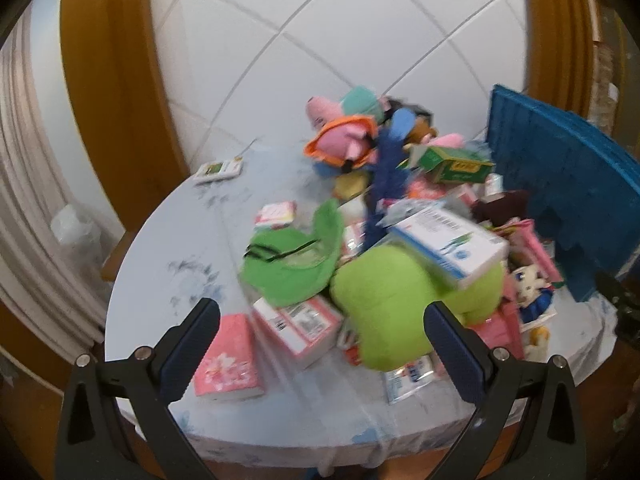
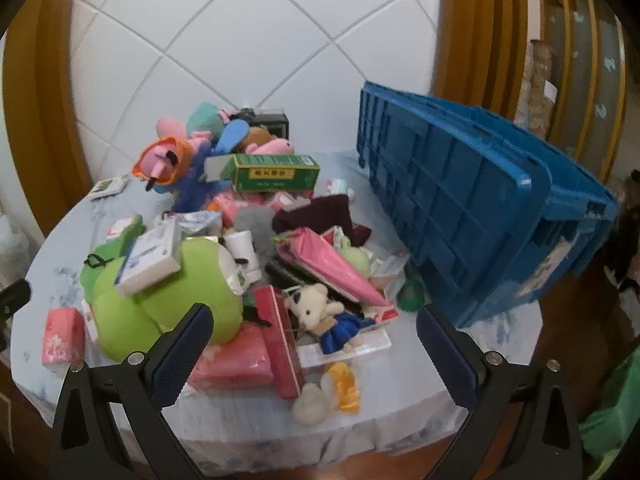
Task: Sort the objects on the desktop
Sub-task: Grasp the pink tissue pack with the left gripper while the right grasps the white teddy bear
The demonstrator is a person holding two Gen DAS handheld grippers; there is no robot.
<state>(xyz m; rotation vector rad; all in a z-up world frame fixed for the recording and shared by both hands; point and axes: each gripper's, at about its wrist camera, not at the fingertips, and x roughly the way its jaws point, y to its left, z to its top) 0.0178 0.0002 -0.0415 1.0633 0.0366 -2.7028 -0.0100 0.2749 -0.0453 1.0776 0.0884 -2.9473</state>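
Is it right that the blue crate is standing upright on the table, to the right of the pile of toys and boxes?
Not quite. The blue crate is tipped over on its side, not upright; the right wrist view shows its ribbed underside facing the pile. The rest holds: it is on the table, to the right of the toys and boxes.

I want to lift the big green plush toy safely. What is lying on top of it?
A white and blue box lies tilted on top of the green plush toy. A white cup stands behind it. What is under the toy is covered and cannot be seen.
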